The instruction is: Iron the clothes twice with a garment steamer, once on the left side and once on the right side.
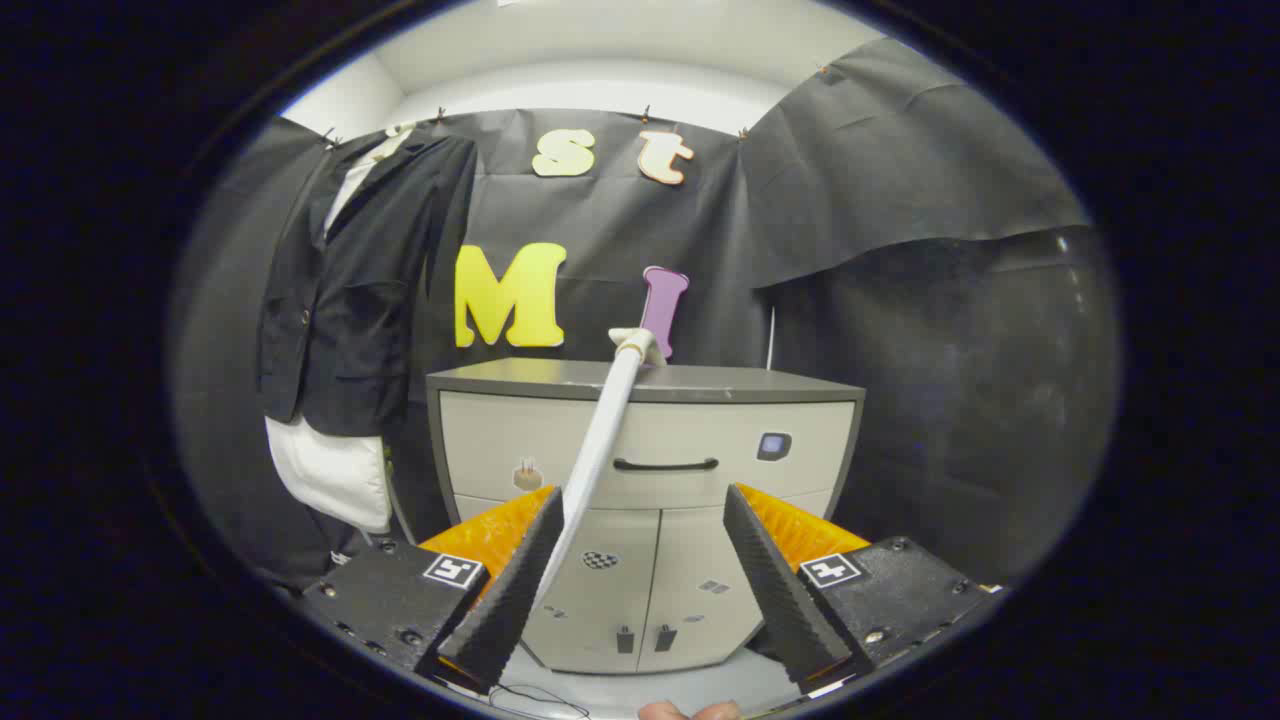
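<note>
My claw (640, 560) gapes open, the steamer (600, 440) leaning against one finger only, ungripped. I should close squarely on its handle first. The jacket (360, 290) hangs well beyond, off to the side.

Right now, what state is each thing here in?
Gripper: fingers open, gripping nothing.
Garment steamer: leaning against the cabinet, beside one finger.
Black jacket: hanging, front open over a white shirt.
Cabinet drawer: closed.
Cabinet doors: closed.

Grey-topped cabinet (560, 378) against booth wall, black drawer handle (665, 465)
</note>
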Demonstrator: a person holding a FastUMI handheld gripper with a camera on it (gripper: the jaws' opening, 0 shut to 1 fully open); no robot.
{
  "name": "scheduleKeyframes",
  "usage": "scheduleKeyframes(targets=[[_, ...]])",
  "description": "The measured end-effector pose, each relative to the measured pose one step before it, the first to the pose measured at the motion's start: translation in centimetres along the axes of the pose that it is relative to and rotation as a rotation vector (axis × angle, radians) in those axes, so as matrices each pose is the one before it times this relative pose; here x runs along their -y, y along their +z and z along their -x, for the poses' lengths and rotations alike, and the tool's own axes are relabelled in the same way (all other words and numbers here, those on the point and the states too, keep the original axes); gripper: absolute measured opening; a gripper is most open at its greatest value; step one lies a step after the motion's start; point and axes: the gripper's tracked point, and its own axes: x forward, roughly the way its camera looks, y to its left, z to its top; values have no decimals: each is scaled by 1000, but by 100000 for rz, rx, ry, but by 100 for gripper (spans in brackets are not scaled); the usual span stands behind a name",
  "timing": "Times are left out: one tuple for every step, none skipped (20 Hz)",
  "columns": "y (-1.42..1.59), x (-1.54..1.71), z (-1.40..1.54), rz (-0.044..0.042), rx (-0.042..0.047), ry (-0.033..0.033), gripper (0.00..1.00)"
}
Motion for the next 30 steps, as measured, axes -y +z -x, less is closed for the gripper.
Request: scheduleKeyframes(targets=[[578, 321, 394, -1497, 477, -493, 100], [290, 315, 207, -1253, -157, -357, 100], [335, 180, 235, -1037, -985, 27, 100], [276, 116, 121, -816, -1307, 337, 100], [600, 55, 198, -534, -707, 368, 100], [589, 21, 213, -181, -169, 494, 100], [799, 112, 220, -242, 793, 253, 100], [672, 75, 189, -122, 792, 276, 100], [610, 97, 99, -453, 817, 56, 100], [262, 33, -36, -458, 201, 142, 100], [389, -23, 17, -539, 195, 142, 100], [280, -30, -20, -458, 44, -126, 100], [284, -71, -31, -354, -174, -69, 100], [107, 6, -104, 120, -459, -300, 100], [310, -205, -45, 126, -134, 213, 100], [118, -148, 29, 341, -273, -215, 100], [197, -206, 20, 444, -488, -59, 100], [93, -386, 162, 244, -147, 129, 100], [245, -363, 173, -69, -79, 105, 100], [52, -304, 1, -181, -319, -163, 100], [312, -424, 92, -319, -122, -47, 100], [288, -448, -3, -380, -335, -423, 100], [314, -275, -41, -16, -664, -891, 100], [209, -334, -65, -373, -262, -713, 100], [472, -426, -138, -988, 121, -427, 100], [425, -444, -222, -873, 109, -29, 100], [283, -386, -285, 79, -587, 195, 100], [189, -299, -402, 730, -867, 196, 100], [480, -277, -594, 823, -502, 561, 100], [394, -394, -600, 561, -388, 1333, 100]])
